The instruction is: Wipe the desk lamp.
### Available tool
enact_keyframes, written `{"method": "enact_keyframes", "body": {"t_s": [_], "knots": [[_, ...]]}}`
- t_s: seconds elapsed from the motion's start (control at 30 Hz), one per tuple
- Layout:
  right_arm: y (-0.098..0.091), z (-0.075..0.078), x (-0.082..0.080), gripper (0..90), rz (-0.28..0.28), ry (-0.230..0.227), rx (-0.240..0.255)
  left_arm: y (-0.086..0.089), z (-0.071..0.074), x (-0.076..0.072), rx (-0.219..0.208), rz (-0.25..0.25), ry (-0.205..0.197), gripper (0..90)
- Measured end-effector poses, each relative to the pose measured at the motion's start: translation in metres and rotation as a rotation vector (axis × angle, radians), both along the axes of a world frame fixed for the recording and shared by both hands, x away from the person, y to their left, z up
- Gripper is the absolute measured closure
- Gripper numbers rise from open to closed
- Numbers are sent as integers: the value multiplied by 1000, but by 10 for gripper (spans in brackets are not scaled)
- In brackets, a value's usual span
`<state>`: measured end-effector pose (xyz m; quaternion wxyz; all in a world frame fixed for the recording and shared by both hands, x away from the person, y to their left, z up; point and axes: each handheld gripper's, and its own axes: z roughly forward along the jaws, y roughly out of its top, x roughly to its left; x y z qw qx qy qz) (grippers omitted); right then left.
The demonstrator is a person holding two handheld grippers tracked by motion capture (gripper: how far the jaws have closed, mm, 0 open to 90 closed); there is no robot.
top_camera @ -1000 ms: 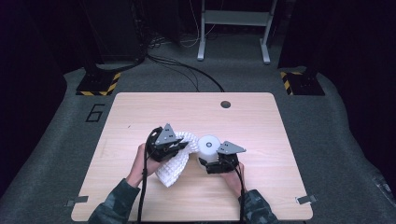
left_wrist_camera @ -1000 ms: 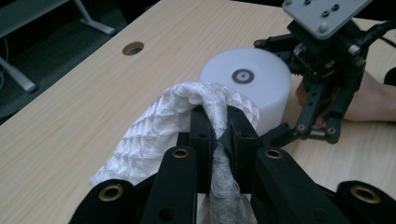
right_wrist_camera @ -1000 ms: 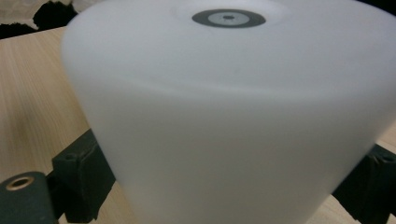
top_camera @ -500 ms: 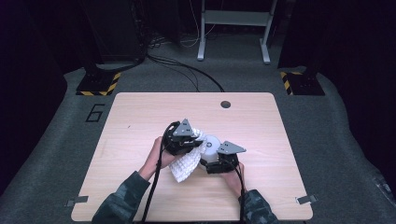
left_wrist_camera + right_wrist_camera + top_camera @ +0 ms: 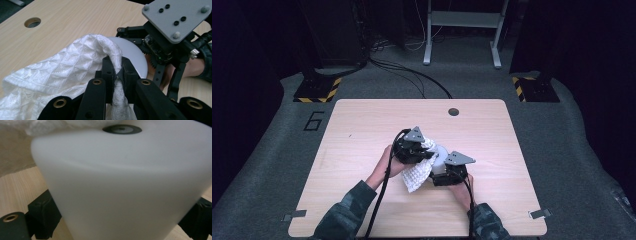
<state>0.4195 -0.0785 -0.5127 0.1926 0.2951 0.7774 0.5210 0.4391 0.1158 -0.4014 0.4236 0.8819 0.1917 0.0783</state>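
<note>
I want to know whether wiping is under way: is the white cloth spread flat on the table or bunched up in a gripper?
Bunched up. The left gripper pinches a fold of the white cloth, which drapes against the white cup.

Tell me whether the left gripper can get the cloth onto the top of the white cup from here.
Probably yes. The left gripper is shut on the cloth, right beside the white cup; the right gripper holds the cup, and nothing stands between them.

Both forearms wear camouflage-patterned sleeves [image 5: 346, 212] in dark green. Each of the black tongs, left tongs [image 5: 413, 150] and right tongs [image 5: 447, 172], carries a grey three-cornered plate [image 5: 175, 18] with dark holes and pale studs. Brass-ringed holes mark the arms, and black cables [image 5: 379, 200] trail back.
</note>
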Motion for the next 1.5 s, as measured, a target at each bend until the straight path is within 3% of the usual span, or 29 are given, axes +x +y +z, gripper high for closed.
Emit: {"method": "enact_keyframes", "body": {"t_s": [0.37, 0.67, 1.1, 1.5], "knots": [[0, 0, 1, 80, 8, -8, -1, -22, -1, 3, 2, -57, 10, 836], [0, 0, 1, 81, 7, -9, -3, -29, -2, 10, -2, -32, -9, 838], [0, 0, 1, 81, 4, -12, -4, -23, -3, 16, -9, 11, -9, 840], [0, 0, 1, 81, 5, -12, -6, -6, -3, 15, -15, 47, -15, 840]]}}
